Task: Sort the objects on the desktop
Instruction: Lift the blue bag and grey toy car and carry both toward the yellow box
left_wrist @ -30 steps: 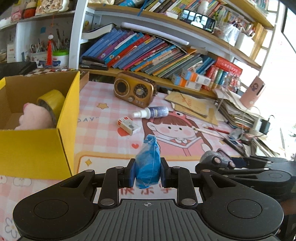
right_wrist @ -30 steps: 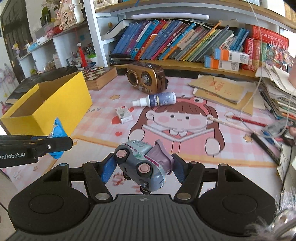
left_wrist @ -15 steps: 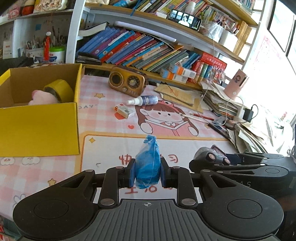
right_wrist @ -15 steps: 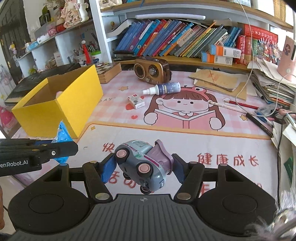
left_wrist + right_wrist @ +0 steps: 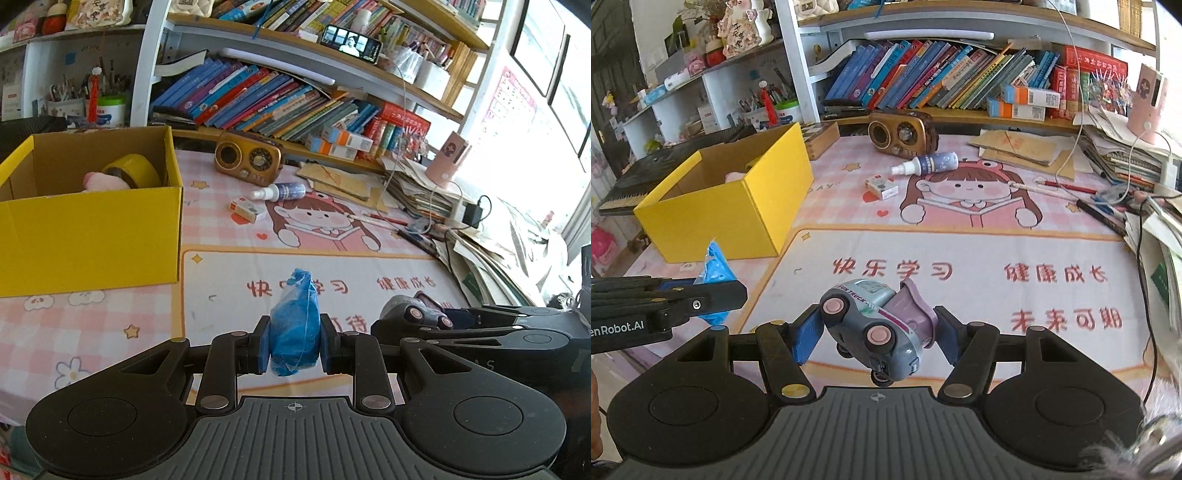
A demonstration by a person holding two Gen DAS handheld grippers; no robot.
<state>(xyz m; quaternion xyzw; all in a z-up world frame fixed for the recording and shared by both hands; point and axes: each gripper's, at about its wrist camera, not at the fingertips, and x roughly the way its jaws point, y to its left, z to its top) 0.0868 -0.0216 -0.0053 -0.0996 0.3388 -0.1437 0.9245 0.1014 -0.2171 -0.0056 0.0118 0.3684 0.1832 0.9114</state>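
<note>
The left gripper point(image 5: 294, 349) had its jaws clamped narrowly on a crinkled blue plastic-wrapped packet point(image 5: 294, 332), carried clear of the counter point(image 5: 110, 325). The right gripper point(image 5: 875, 334) held a grey and lilac toy truck point(image 5: 873, 325) between half-spread jaws, tilted nose-down. Both seemed bound for the open yellow cardboard box point(image 5: 92, 229), which already contained a yellow tape roll point(image 5: 131, 171) and what looked like a pink plush point(image 5: 105, 181).

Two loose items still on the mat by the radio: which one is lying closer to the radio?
The spray bottle, white nozzle and dark blue label, lying on its side just in front of the radio. The small white-and-red box sits further out, toward the camera and the yellow box.
</note>
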